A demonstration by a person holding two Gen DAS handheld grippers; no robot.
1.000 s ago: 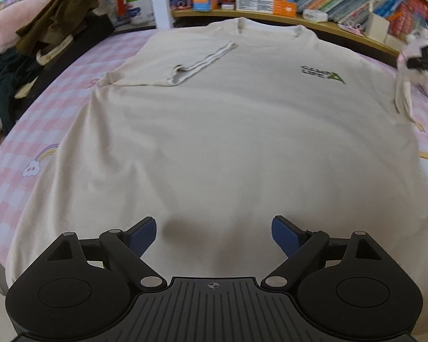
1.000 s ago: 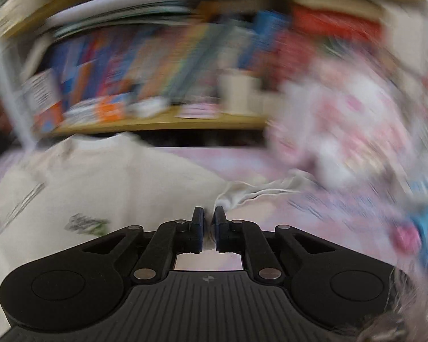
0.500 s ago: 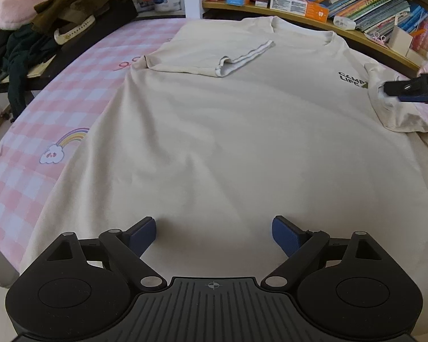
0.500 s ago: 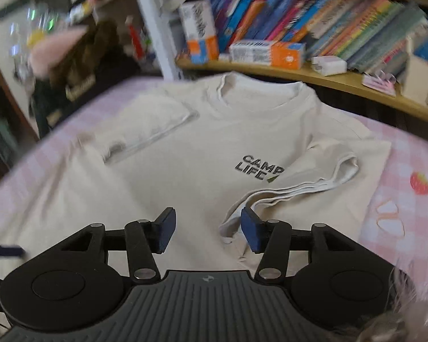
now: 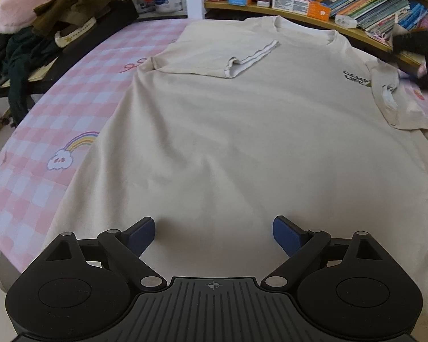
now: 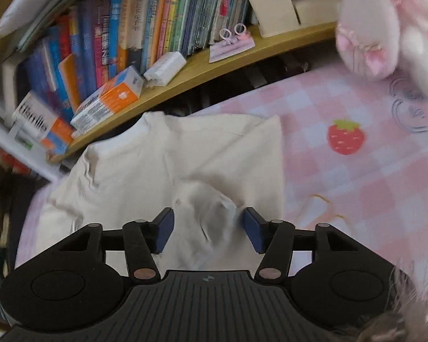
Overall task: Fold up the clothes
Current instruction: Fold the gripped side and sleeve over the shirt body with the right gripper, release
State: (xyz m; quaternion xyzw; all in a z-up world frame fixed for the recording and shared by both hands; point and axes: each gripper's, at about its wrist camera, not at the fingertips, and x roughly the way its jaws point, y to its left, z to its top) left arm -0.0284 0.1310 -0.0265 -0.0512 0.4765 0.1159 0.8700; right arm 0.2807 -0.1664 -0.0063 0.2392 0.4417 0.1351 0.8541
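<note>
A cream T-shirt [image 5: 242, 131] with a "CAMP LIFE" print lies flat, front up, on a pink checked cover. Its left sleeve [image 5: 236, 57] is folded in over the chest. Its right sleeve [image 5: 391, 99] is folded in too and lies crumpled over the print. My left gripper [image 5: 212, 233] is open and empty, hovering over the shirt's hem. My right gripper [image 6: 207, 229] is open just above the folded right sleeve [image 6: 208, 199], holding nothing. It also shows as a dark blur at the right edge of the left wrist view [image 5: 413, 48].
A low wooden shelf [image 5: 299, 18] of books and boxes runs behind the shirt's collar. A heap of dark clothes and a pink cushion [image 5: 28, 28] lies at the far left. A pink plush toy [image 6: 385, 25] sits at the cover's far right.
My right gripper carried the right sleeve in over the chest, opened and let it go, then turned toward the shelf. My left gripper stayed open, drifting slightly over the hem.
</note>
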